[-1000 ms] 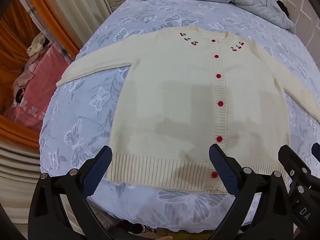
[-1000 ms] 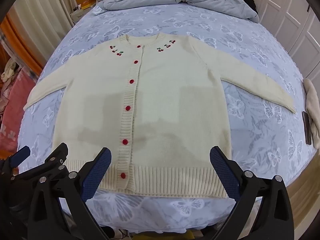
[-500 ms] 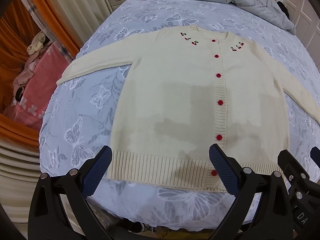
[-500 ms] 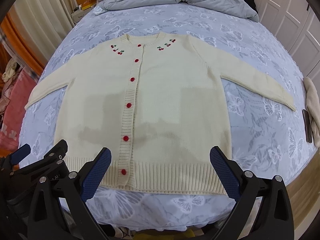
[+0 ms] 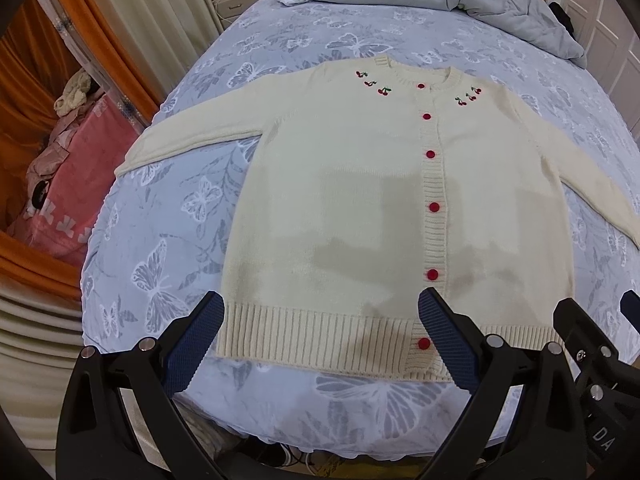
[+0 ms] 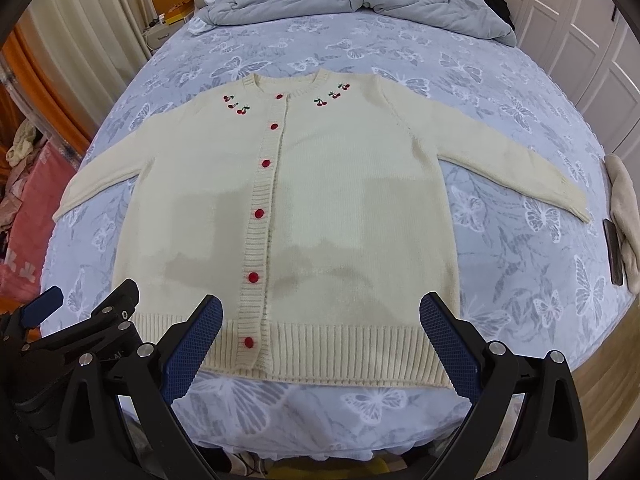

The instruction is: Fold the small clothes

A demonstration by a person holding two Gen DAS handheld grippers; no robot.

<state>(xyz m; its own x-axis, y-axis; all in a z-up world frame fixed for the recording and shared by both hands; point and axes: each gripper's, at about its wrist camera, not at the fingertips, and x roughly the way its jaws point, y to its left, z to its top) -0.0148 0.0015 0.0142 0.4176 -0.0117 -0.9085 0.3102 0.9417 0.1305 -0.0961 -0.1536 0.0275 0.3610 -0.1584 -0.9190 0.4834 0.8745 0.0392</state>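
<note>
cream knit cardigan [image 6: 320,208], lying flat on the bed [image 6: 500,92], looking soft, light and floppy; left gripper [image 5: 320,344] and right gripper [image 6: 320,344] hovering spread at six o'clock, hem corners likely offering grip.

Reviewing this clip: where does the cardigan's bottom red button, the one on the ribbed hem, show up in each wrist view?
Left wrist: bottom red button sits low and right of centre, just left of the left gripper's right-hand blue pad.
Right wrist: the same button sits low and left of centre, just right of the right gripper's left-hand blue pad.
Shared landmark: the cherry embroidery at the neckline.
</note>
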